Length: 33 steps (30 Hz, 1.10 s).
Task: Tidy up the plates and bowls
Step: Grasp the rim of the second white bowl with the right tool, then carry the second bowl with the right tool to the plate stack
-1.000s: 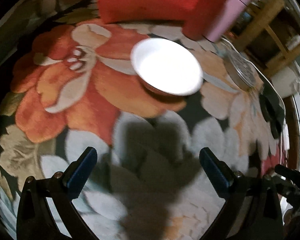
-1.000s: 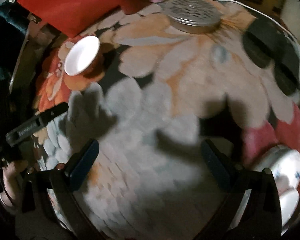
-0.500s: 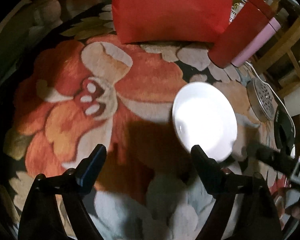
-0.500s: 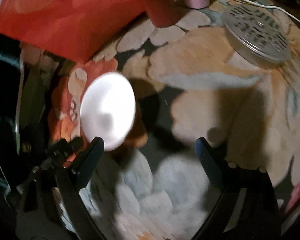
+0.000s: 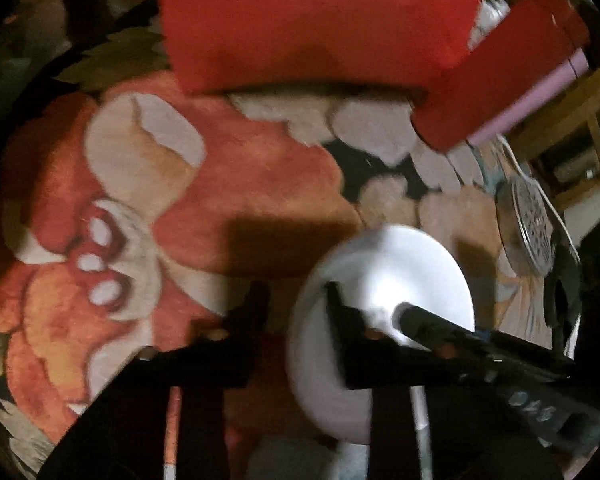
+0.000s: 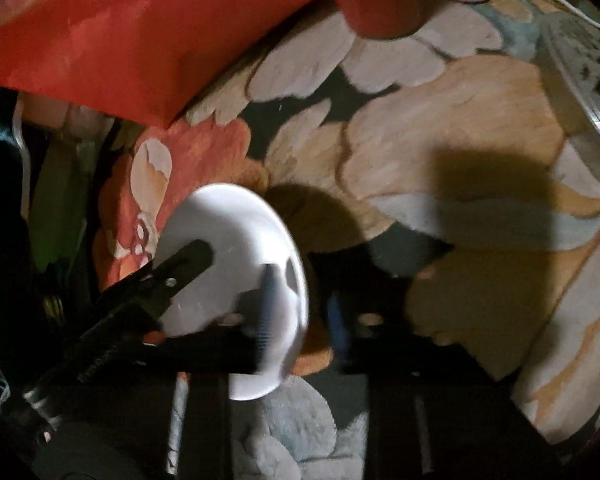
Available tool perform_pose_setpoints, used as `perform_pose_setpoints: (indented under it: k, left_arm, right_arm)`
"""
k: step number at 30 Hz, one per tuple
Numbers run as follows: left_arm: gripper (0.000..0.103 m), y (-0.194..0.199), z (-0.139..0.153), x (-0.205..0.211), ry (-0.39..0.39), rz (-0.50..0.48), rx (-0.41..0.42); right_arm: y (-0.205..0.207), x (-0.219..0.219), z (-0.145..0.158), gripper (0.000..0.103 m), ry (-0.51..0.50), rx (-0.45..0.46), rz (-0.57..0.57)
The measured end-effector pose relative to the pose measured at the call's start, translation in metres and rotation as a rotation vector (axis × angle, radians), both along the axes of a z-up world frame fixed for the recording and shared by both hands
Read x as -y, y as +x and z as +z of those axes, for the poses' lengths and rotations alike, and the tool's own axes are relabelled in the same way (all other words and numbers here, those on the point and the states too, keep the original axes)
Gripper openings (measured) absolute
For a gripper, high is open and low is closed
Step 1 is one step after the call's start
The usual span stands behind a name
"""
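A white bowl (image 5: 380,280) sits on the flowered tablecloth (image 5: 140,200), and both tongs have closed on its rim from opposite sides. In the left wrist view the left gripper (image 5: 296,300) has its jaws drawn in, one finger outside the bowl's near-left rim and the other inside; the right gripper's dark finger reaches into the bowl from the lower right. The right wrist view shows the mirror of this: the right gripper (image 6: 304,296) straddles the bowl's (image 6: 228,232) right rim with a blue-padded finger (image 6: 268,300) inside and its partner outside, while the left gripper (image 6: 180,268) enters from the left. Both sets of jaws have just been closing, and each now pinches the bowl's wall (motion blur softens the exact contact).

Only the left view shows the red tumbler (image 5: 500,72) full length with the pink tumbler (image 5: 540,96) behind it; the right view gives the perforated metal lid (image 6: 588,68) far larger. A red bag (image 5: 320,20) stands at the back in both.

A second ago the jaws stood wide and the bowl lay well ahead of the left gripper and far to the left of the right one; since then both tongs have come in on it.
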<state>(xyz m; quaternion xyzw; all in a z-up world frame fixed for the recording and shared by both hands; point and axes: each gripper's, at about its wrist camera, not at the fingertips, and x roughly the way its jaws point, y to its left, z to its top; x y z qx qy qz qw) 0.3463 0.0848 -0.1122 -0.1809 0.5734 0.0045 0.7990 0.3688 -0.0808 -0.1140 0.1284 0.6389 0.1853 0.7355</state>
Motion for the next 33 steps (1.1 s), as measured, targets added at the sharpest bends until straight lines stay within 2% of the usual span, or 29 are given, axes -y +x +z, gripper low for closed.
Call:
perform_pose_setpoints:
  k: [3,9,18,26,31,33]
  left_arm:
    - [0.014,-0.009,0.004,0.009,0.027,-0.019,0.009]
    - [0.013,-0.038,0.013,0.015,-0.02,-0.025,-0.019]
    - [0.013,-0.104,0.068,0.049,0.001,-0.102,-0.027]
    - [0.013,-0.172,0.134,0.111,0.095,-0.25,0.004]
    - [0.016,-0.203,0.149,0.146,0.036,-0.247,0.006]
    - [0.016,-0.212,0.151,0.165,0.035,-0.275,-0.005]
  right_arm:
    - [-0.007,0.002,0.0,0.009,-0.027,0.009,0.004]
    - [-0.031,0.019,0.017,0.009,-0.027,-0.013,0.009]
    - [-0.093,0.039,0.069,0.009,-0.054,-0.029,0.018]
    - [-0.178,0.077,0.124,0.009,-0.095,-0.054,-0.004]
    - [-0.214,0.109,0.147,0.009,-0.124,-0.055,-0.031]
    - [-0.226,0.126,0.155,0.009,-0.135,-0.048,-0.054]
